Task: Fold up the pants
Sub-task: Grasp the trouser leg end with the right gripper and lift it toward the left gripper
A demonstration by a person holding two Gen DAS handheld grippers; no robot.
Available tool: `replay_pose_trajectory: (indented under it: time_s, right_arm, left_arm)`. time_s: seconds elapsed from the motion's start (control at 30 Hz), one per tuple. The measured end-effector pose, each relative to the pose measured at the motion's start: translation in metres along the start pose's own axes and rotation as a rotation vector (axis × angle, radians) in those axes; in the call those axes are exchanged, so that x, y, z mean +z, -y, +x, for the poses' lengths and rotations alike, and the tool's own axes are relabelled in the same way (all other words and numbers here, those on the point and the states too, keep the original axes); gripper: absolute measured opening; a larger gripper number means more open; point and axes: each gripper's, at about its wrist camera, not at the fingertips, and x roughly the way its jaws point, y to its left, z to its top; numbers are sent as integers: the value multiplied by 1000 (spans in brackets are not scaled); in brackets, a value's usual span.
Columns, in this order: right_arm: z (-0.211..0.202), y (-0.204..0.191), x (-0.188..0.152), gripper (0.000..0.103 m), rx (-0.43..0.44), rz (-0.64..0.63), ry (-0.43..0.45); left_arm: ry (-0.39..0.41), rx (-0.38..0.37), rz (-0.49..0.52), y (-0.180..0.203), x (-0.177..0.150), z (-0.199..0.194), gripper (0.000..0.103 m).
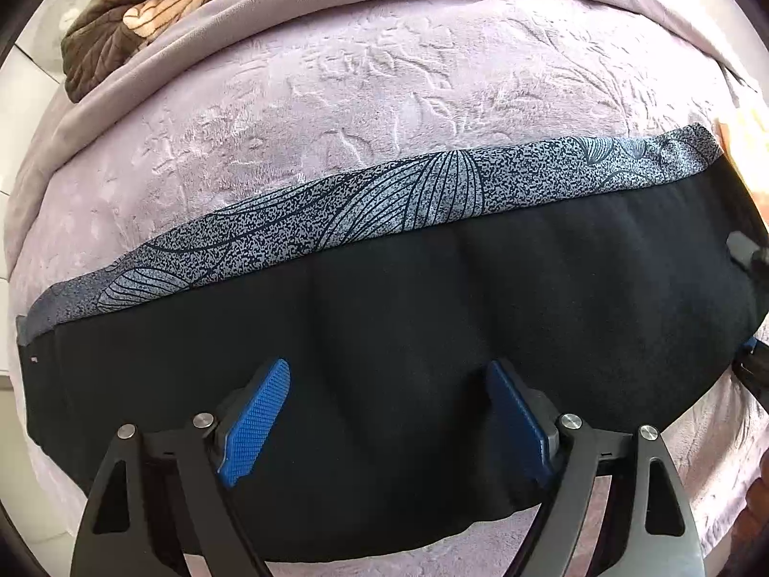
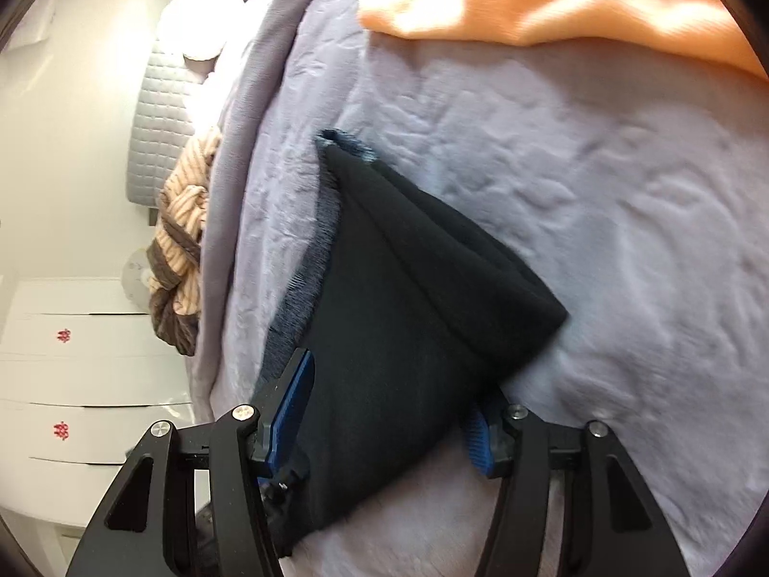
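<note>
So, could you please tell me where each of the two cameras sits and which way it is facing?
Left wrist: on the left gripper, looking across the black pants lying lengthwise on the lilac blanket; its open jaws show.
Right wrist: on the right gripper, looking along the pants from one end; its open jaws straddle the fabric.
Shared: pants, blanket, the brown striped cloth at the bed's edge.

Both tongs look alike: the left tongs (image 1: pixel 384 413) and right tongs (image 2: pixel 389 408) have black angular linkage arms with triangular cut-outs, round silver screws at the pivots, and blue pads (image 1: pixel 254 423) with a fine cross-hatched texture.
</note>
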Motion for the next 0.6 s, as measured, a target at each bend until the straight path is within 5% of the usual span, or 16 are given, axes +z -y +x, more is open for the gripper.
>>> replay_pose_trajectory:
  time_s: [0.07, 0.13, 0.27, 0.37, 0.5, 0.6]
  right_arm:
    - [1, -3, 2, 56, 43, 19, -5]
    - [-4, -8, 3, 16, 95, 22, -6]
    - [-18, -27, 3, 15, 155, -28, -15]
    - [-21, -44, 0, 15, 154, -90, -19]
    - [-16, -68, -8, 15, 99, -167, -44]
    - [-17, -92, -16, 15, 63, -249, -33]
  left_arm:
    - [1, 7, -1, -10, -3, -11, 82]
    - [53, -11, -3, -14, -2, -26, 63]
    - [133, -42, 22, -15, 1, -40, 61]
    - [64, -65, 56, 5, 1, -10, 61]
    - [92, 8, 145, 21, -6, 4, 61]
    - [63, -96, 95, -1, -4, -9, 61]
